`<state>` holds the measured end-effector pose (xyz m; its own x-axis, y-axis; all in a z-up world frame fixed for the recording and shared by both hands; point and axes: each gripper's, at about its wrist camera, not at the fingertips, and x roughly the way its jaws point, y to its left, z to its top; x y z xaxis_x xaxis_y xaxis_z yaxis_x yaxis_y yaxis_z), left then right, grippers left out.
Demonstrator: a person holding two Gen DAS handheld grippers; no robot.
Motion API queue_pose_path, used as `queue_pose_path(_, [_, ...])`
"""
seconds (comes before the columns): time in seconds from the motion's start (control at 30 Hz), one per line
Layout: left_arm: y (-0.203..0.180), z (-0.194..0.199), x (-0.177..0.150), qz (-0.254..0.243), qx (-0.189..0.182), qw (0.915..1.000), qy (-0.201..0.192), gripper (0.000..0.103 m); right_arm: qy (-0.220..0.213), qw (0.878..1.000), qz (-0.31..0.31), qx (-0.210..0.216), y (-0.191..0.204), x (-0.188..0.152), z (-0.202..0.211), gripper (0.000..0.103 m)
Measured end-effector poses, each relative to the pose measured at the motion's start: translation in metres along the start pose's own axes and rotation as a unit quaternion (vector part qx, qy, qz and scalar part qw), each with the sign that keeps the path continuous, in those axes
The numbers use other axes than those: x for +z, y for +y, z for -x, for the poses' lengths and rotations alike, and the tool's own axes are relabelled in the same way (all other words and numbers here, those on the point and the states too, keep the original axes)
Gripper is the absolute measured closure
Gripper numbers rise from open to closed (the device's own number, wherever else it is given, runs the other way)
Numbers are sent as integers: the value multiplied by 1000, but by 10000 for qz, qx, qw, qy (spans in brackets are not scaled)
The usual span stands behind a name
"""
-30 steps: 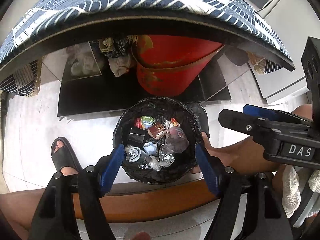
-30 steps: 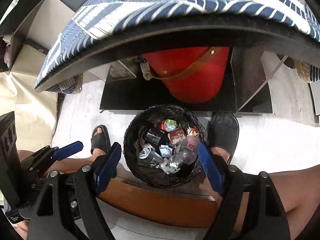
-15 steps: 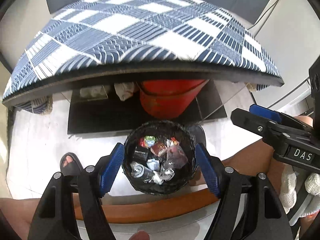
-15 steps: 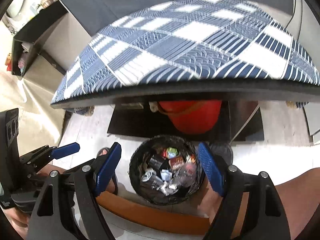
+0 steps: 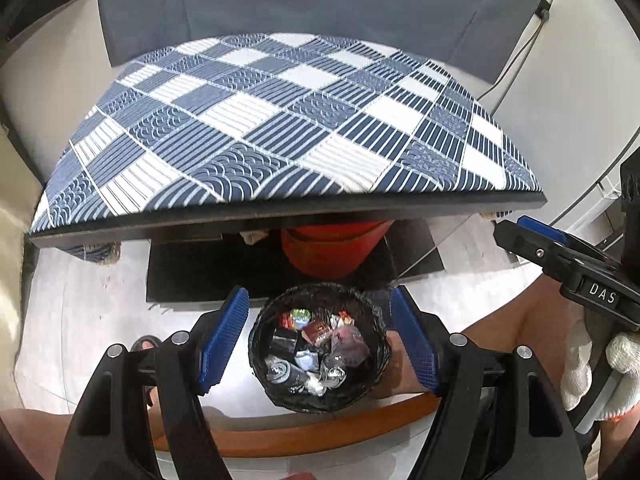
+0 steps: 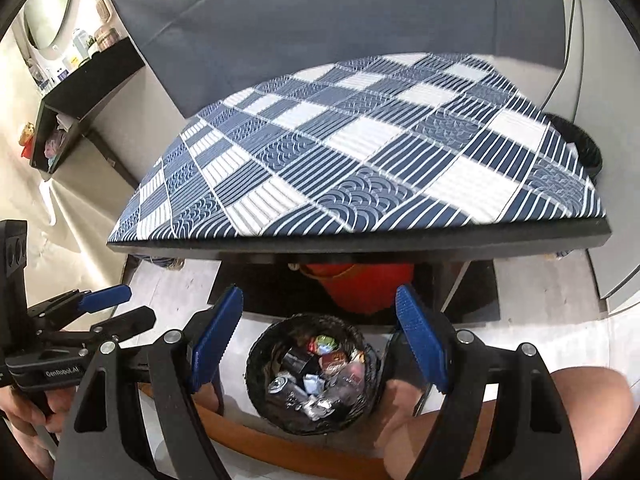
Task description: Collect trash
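Left gripper (image 5: 320, 340) stands with its 2 blue-padded jaws apart and nothing between them, framing from above the bin (image 5: 320, 354), a round black-lined basket on the pale floor. To the left of the bin, a sandalled foot (image 5: 144, 343) shows on the floor; inside the bin lie mixed wrappers and crumpled foil, with a dark can (image 5: 280, 368) at its lower left. Beyond the bin stands the low table (image 5: 280, 216), its top covered by a blue-and-white patterned cloth (image 5: 280, 120), and on the dark shelf beneath it sits a red bucket (image 5: 332, 252), directly behind the bin. Nearer than the bin runs a curved wooden edge (image 5: 300, 436). To the right of the bin a bare leg (image 5: 500, 328) appears, and further right the right gripper (image 6: 320, 340), seen in its own view likewise with jaws parted and empty above the same bin; in the left view it is held by a hand in a white glove (image 5: 600, 372). In the right wrist view, a black wall shelf (image 6: 92, 80) carrying small bottles lies far to the left of the bin, and a second black basket (image 6: 580, 144) stands beyond the table's right corner.
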<state>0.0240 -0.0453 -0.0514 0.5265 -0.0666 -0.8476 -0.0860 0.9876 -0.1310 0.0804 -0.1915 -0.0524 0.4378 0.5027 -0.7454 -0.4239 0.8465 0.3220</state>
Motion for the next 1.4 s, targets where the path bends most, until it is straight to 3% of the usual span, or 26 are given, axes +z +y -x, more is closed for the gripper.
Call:
queue_pose_path(0.5, [4,36,23,-137,182,9986,-487,32,-509,9986,135,-34,-2,23,34,20])
queue_pose_path(1.4, [6,51,30,-219,258,9972,-667,32,-569,9983,140,-20,-2,28,40,19])
